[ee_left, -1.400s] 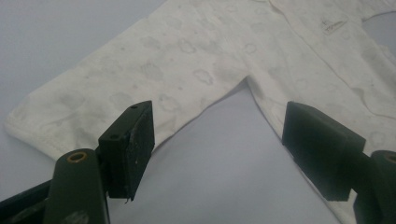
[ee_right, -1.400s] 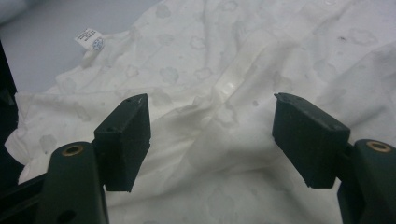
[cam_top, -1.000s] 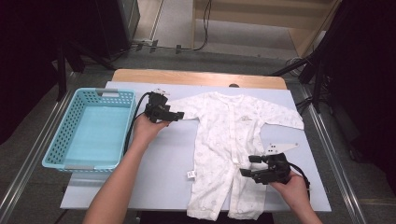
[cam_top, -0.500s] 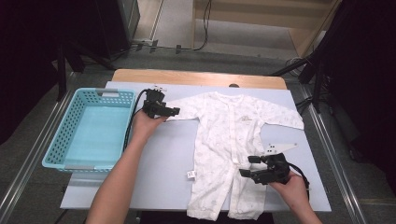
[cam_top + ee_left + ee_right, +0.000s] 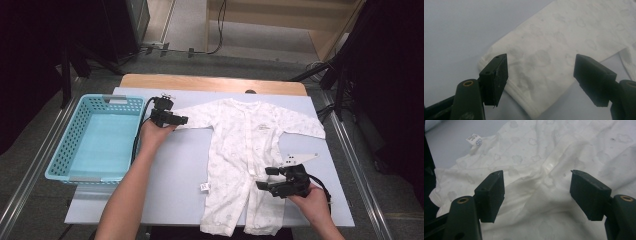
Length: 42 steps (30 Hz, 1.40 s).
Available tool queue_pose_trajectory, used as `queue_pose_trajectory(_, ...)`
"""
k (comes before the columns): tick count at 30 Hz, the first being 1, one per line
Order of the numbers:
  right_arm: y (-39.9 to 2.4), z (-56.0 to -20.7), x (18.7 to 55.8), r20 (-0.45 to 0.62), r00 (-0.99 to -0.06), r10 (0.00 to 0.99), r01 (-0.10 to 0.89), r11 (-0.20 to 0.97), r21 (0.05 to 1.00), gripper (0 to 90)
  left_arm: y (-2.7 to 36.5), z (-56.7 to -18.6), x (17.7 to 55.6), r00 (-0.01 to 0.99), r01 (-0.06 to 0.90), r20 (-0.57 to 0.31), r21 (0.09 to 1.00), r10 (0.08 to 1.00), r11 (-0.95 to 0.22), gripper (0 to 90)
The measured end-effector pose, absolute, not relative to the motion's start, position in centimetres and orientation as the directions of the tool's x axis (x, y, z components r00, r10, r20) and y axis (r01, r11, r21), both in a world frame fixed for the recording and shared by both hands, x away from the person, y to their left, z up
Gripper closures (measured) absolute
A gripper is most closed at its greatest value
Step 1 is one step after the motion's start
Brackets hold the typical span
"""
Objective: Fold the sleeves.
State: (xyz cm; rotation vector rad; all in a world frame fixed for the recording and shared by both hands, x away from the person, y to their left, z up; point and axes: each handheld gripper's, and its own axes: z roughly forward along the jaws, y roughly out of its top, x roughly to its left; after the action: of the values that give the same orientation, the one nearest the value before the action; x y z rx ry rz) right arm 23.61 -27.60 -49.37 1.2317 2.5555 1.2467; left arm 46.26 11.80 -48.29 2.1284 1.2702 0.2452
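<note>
Flanking romper (image 5: 245,150): blue basket (image 5: 65,160) left, nr left claw (image 5: 181,120).

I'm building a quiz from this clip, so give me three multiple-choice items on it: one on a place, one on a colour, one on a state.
1. Where is the basket?
A. Left of the baby romper
B. On top of it
C. Right of it

2. What colour is the basket?
A. Red
B. Light blue
C. Black

3. How are the left tongs?
A. Shut on the sleeve cuff
B. Open over the cuff
C. Shut inside the basket

Answers:
1. A, since the high view shows it at the table's left edge, apart from the romper.
2. B, its mesh walls and floor are light blue.
3. B, the left gripper view shows both jaws spread wide with the cuff lying flat between them.
</note>
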Motion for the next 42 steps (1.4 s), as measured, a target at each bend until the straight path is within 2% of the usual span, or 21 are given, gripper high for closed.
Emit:
queue_pose_trajectory(7, -27.6, -49.4, 23.6, 0.284, -0.684, 0.672, 0.638, 0.362, 0.680, 26.5, 12.0, -48.9, 45.7, 0.481, 0.734, -0.152, 0.609, 0.863, -0.302, 29.4)
queue_pose_trajectory(12, -27.5, -49.4, 23.6, 0.289, -0.682, 0.672, 0.642, 0.360, 0.677, 26.5, 12.0, -49.2, 45.3, 0.477, 0.723, -0.112, 0.613, 0.872, -0.318, 31.8)
queue_pose_trajectory(19, -27.4, -49.4, 23.6, 0.284, -0.687, 0.669, 0.637, 0.367, 0.678, 26.5, 11.6, -49.4, 44.7, 0.475, 0.690, -0.027, 0.632, 0.880, -0.354, 46.5)
queue_pose_trajectory(22, -27.4, -49.4, 23.7, 0.281, -0.688, 0.669, 0.635, 0.368, 0.679, 26.5, 11.6, -49.5, 44.5, 0.462, 0.686, -0.027, 0.644, 0.886, -0.338, 53.5)
queue_pose_trajectory(26, -27.3, -49.4, 23.6, 0.279, -0.688, 0.670, 0.635, 0.369, 0.678, 26.5, 11.6, -49.6, 44.3, 0.468, 0.668, 0.018, 0.647, 0.884, -0.367, 62.5)
queue_pose_trajectory(35, -27.3, -49.5, 23.7, 0.282, -0.686, 0.671, 0.638, 0.369, 0.675, 26.5, 11.0, -49.6, 44.1, 0.476, 0.668, 0.003, 0.649, 0.880, -0.363, 83.6)
queue_pose_trajectory(42, -27.3, -49.5, 23.7, 0.283, -0.684, 0.672, 0.640, 0.367, 0.675, 26.5, 11.5, -49.6, 44.4, 0.480, 0.684, -0.052, 0.647, 0.876, -0.336, 86.1)
